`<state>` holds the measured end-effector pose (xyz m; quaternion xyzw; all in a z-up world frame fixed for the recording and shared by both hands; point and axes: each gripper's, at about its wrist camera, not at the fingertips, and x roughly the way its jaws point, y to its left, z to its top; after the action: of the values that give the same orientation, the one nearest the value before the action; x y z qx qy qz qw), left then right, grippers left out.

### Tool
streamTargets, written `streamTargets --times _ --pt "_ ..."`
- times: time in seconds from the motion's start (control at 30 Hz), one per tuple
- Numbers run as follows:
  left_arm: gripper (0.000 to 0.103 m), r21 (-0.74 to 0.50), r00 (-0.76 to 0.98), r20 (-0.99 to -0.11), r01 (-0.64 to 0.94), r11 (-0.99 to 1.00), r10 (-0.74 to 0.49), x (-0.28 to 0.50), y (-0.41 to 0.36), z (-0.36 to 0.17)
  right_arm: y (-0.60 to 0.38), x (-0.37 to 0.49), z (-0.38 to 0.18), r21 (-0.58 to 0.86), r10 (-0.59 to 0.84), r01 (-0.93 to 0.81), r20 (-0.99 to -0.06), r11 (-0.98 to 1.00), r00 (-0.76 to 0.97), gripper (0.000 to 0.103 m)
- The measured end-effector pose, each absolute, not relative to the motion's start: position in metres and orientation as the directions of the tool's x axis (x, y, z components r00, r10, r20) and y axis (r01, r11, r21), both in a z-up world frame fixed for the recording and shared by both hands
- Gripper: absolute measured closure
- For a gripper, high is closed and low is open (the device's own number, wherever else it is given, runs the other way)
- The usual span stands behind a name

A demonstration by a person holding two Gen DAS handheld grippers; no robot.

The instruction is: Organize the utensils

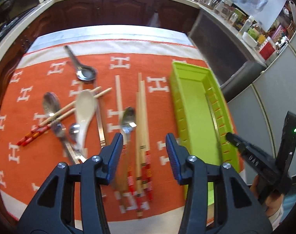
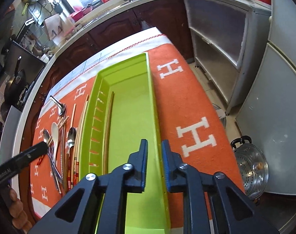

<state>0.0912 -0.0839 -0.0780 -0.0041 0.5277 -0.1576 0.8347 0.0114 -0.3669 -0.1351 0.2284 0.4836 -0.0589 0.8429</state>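
Left claw lining up on the chopsticks beside the green tray

The left claw (image 1: 145,142) hangs open over the chopsticks (image 1: 142,117) just left of the green tray (image 1: 194,105); close squarely across their shafts, clear of the spoon (image 1: 128,120). The right claw (image 2: 154,152), nearly closed and apparently empty, straddles the tray's right wall.

Handheld two-finger grippers, wrist views.
Left gripper (image 1: 144,146) and right gripper (image 2: 154,154): black plastic arms with triangular cut-outs, silver pivot screws, blue ribbed pads; white lettering and a green indicator light on the body.
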Motion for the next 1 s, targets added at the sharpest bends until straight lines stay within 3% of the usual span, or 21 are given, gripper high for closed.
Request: streamTargets --times 0.23,0.67,0.77,0.93,1.0 --pt "0.061 -0.122 0.370 -0.907 0.222 0.967 -0.199 0.084 -0.054 -0.087 -0.349 0.018 -0.137 0.300 0.111 0.299 -0.850 0.906 0.514 0.089" --pt "0.061 -0.095 0.454 -0.873 0.203 0.975 -0.180 0.068 -0.040 -0.066 -0.355 0.002 -0.110 0.320 0.084 0.355 -0.835 0.878 0.544 0.087" --pt "0.061 -0.075 0.498 -0.853 0.181 0.981 -0.157 0.064 -0.033 -0.056 -0.349 -0.007 -0.098 0.337 0.095 0.347 -0.823 0.875 0.560 0.083" --pt "0.061 -0.065 0.539 -0.830 0.158 0.985 -0.142 0.056 -0.018 -0.044 -0.331 -0.021 -0.079 0.374 0.122 0.330 -0.800 0.867 0.587 0.066" --pt "0.061 -0.062 0.545 -0.827 0.158 0.985 -0.139 0.052 -0.013 -0.041 -0.320 -0.026 -0.070 0.379 0.125 0.320 -0.792 0.868 0.597 0.065"
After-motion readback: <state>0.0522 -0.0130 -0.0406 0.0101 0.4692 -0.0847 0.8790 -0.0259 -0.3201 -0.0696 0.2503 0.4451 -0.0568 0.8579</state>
